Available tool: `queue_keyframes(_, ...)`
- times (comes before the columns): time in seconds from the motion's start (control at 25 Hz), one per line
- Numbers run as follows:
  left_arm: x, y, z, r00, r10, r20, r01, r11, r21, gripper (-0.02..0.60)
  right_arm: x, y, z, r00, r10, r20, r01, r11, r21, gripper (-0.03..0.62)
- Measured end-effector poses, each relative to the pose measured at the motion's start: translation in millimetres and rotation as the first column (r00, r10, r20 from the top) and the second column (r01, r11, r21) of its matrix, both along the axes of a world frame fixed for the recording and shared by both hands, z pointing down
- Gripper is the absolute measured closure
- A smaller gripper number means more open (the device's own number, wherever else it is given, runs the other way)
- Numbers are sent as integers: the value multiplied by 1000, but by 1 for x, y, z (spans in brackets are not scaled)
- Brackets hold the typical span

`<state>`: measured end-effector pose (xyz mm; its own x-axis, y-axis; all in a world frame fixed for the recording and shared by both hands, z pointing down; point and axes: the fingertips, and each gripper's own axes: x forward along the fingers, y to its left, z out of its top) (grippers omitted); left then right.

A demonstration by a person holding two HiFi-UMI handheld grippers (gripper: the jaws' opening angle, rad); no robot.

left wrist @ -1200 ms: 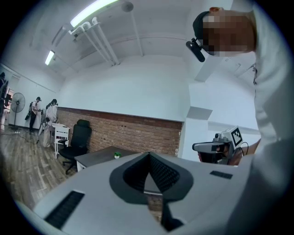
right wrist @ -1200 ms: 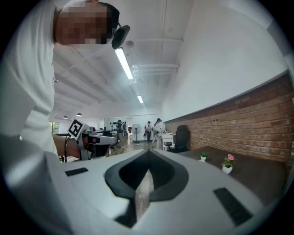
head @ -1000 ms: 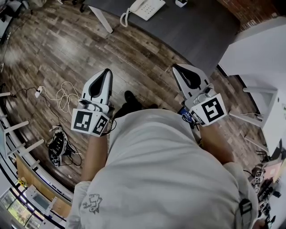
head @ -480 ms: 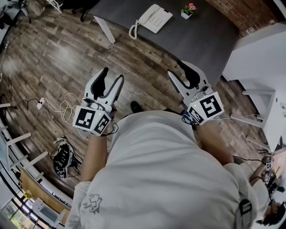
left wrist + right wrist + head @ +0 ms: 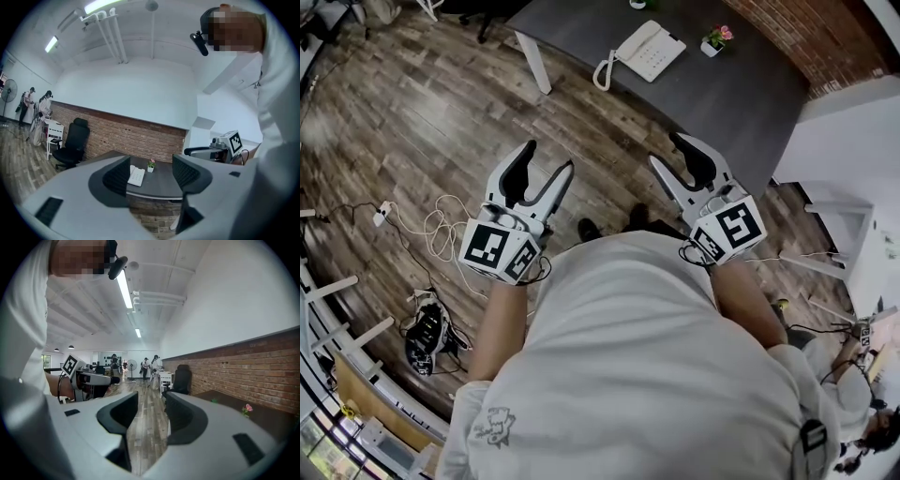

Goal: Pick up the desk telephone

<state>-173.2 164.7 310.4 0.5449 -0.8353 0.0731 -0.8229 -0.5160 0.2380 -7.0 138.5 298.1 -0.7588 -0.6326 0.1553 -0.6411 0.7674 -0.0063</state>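
Observation:
The white desk telephone (image 5: 649, 51) with its coiled cord lies on the dark grey desk (image 5: 731, 103), far ahead of both grippers. In the left gripper view the telephone (image 5: 136, 176) shows small between the jaws, well beyond them. My left gripper (image 5: 547, 161) hangs over the wood floor, jaws opening, nothing between them (image 5: 151, 176). My right gripper (image 5: 670, 152) is near the desk's front edge, jaws opening too and empty (image 5: 152, 411). Neither touches the telephone.
A small pink flower pot (image 5: 715, 39) stands by the telephone. White cables (image 5: 431, 206) and a black bag (image 5: 422, 323) lie on the floor at left. A white cabinet (image 5: 853, 141) flanks the desk at right. A black office chair (image 5: 70, 145) stands by the brick wall.
Both grippers' jaws went from shut to wide apart. The desk and telephone have slid nearer in the head view as the person walked toward them.

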Motion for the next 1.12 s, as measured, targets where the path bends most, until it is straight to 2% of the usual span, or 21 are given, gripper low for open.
queue_keyframes(0.4, -25, -22, 9, 999, -30, 15, 30, 1000, -6, 275, -24, -33, 7, 999, -27, 19, 28, 999, -24, 398)
queue_keyframes(0.6, -25, -51, 12, 999, -43, 21, 43, 999, -22, 275, -34, -58, 9, 996, -86, 10, 87, 996, -9, 396)
queue_keyframes(0.84, -40, -99, 20, 996, -84, 41, 86, 996, -36, 273, -44, -110, 22, 992, -122, 41, 124, 991, -50, 395)
queue_keyframes(0.96, -32, -131, 19, 996, -78, 52, 80, 996, -39, 273, -39, -140, 29, 990, -137, 38, 139, 988, -65, 395)
queue_keyframes(1.12, -9, -177, 22, 997, -43, 57, 47, 997, -59, 273, -20, -190, 31, 992, -110, 53, 115, 989, -92, 395)
